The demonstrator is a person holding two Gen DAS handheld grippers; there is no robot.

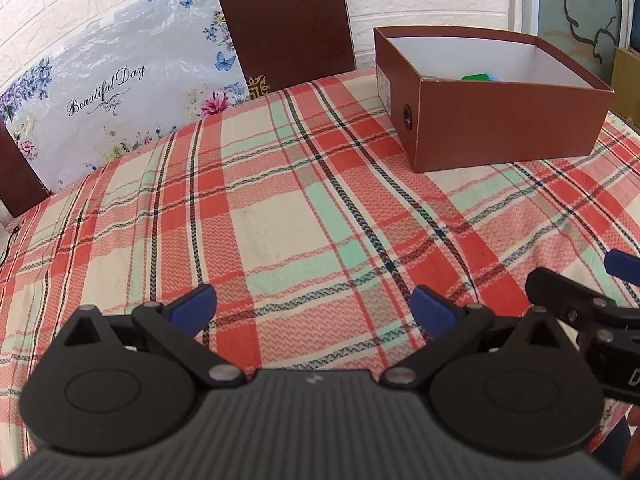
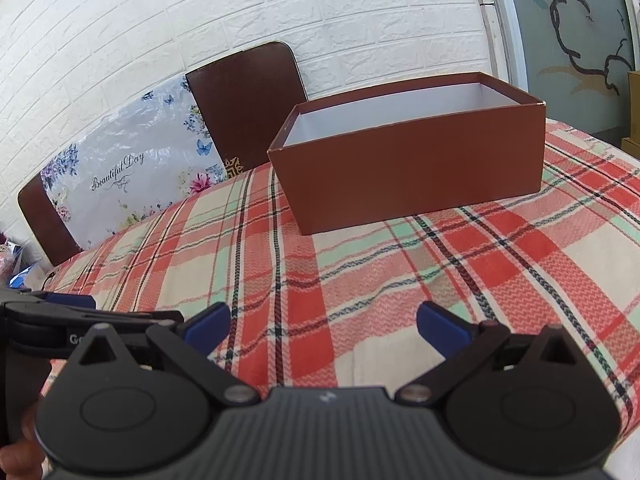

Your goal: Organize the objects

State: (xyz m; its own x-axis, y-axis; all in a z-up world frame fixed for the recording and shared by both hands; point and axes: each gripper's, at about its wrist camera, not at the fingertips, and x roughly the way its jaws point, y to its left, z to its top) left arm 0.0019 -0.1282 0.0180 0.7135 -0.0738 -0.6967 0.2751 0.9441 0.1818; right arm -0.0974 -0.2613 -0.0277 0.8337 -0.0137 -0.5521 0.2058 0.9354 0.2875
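A brown open cardboard box [image 1: 508, 120] with a white inside stands at the far right of the plaid-covered table [image 1: 280, 220]. A green and a blue object [image 1: 478, 76] peek over its near wall. My left gripper [image 1: 314, 304] is open and empty, low over the cloth, well short of the box. The right gripper's fingers [image 1: 560, 292] show at the right edge of the left wrist view. In the right wrist view the box [image 2: 416, 176] stands ahead and my right gripper [image 2: 324, 324] is open and empty; the box's contents are hidden.
Two brown chair backs [image 1: 286, 24] and a flowered plastic-wrapped package [image 1: 120, 92] stand behind the table against a white brick wall [image 2: 200, 20]. A painted panel [image 2: 572, 20] and cardboard boxes [image 2: 634, 120] stand at the far right.
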